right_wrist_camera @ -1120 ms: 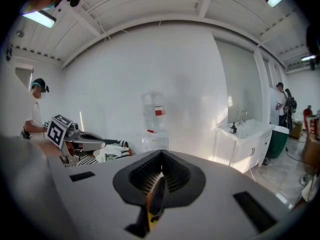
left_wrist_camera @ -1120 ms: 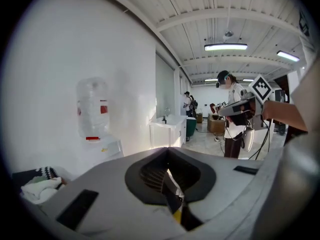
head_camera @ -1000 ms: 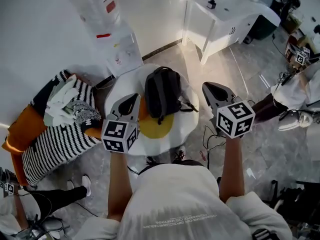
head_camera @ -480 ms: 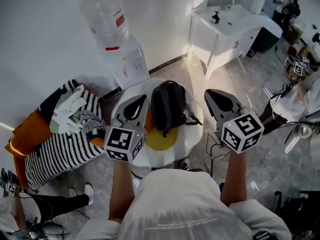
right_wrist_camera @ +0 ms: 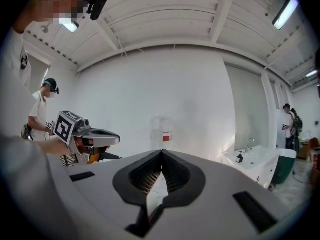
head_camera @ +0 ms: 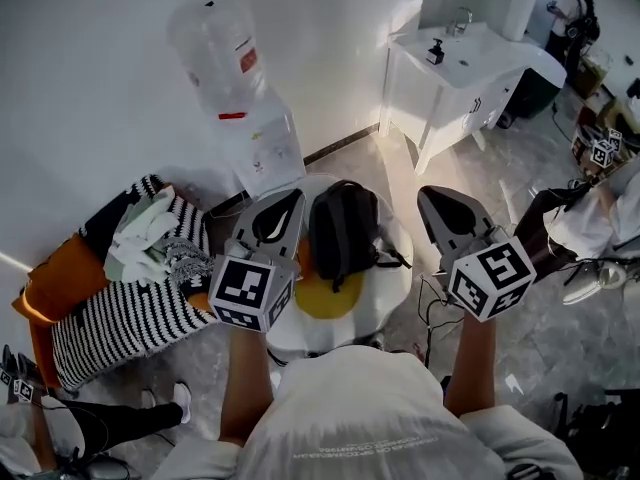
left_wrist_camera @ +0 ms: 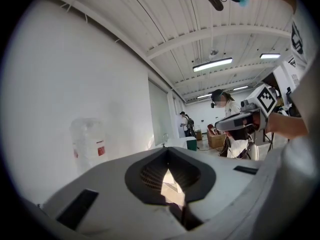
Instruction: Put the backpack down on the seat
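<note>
A black backpack (head_camera: 345, 230) lies on a round white seat (head_camera: 392, 268) with a yellow middle, in the head view. My left gripper (head_camera: 292, 197) hovers at its left side, jaws shut with nothing between them. At the backpack's right, my right gripper (head_camera: 431, 194) is held apart from it, also shut and empty. In the left gripper view the left gripper (left_wrist_camera: 167, 152) points at the white wall, with the right gripper (left_wrist_camera: 239, 122) off to its right. The right gripper view has the right gripper (right_wrist_camera: 161, 154) aimed at the wall too, and the left gripper (right_wrist_camera: 92, 133) at its left.
A water dispenser (head_camera: 262, 133) with a big bottle stands against the wall behind the seat. A white sink cabinet (head_camera: 468, 60) is at the back right. A striped cushion (head_camera: 120, 303) on an orange chair sits left. Cables lie on the floor at the right, near a seated person (head_camera: 590, 213).
The head view has drifted, so the seat and backpack sit lower in the picture. Both grippers stay shut and empty beside the backpack, which has not moved on the seat.
</note>
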### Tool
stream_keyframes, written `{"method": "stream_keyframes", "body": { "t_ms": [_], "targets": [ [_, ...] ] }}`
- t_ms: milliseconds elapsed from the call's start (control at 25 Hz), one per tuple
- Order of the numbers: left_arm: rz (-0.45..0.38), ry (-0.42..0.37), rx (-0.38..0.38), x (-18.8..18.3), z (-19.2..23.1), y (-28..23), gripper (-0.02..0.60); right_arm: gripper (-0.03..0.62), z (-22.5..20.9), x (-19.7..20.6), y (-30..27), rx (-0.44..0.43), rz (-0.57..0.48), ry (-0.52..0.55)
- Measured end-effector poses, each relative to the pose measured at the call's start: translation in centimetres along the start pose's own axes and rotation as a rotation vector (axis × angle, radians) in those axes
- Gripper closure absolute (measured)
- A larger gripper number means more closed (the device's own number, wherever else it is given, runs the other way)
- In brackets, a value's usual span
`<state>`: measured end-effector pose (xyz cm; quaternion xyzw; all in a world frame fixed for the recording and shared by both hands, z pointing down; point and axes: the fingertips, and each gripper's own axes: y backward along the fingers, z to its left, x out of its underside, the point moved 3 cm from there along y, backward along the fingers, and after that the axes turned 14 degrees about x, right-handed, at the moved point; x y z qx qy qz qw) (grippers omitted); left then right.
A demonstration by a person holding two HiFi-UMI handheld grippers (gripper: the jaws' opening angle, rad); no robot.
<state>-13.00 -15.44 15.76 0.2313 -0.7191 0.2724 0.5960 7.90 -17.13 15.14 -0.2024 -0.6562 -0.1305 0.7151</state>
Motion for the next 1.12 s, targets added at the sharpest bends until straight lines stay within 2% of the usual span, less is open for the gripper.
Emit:
{"method": "stream_keyframes", "body": {
  "t_ms": [240,520,720,880,1120],
  "targets": [
    [0.073,-0.095,0.007,0.8,0.7,-1.1,0.578,0.591,0.1,0.2,-1.6,0.040,0.011,0.041],
    [0.075,-0.068,0.029,1.6,1.5,-1.9,0.584,0.591,0.2,0.6,-3.4,0.038,0.031,0.072],
    [0.073,-0.102,0.053,1.6,1.6,-1.7,0.584,0.591,0.8,0.9,-4.2,0.032,0.047,0.093],
    [0.054,-0.090,0.067,1.4,1.0,-0.9,0.584,0.591,1.6,0.7,-3.3,0.036,0.047,0.105],
    [0.067,-0.094,0.078,1.9,4.0,-3.3,0.584,0.591,0.2,1.3,-6.9,0.023,0.065,0.098]
  ]
}}
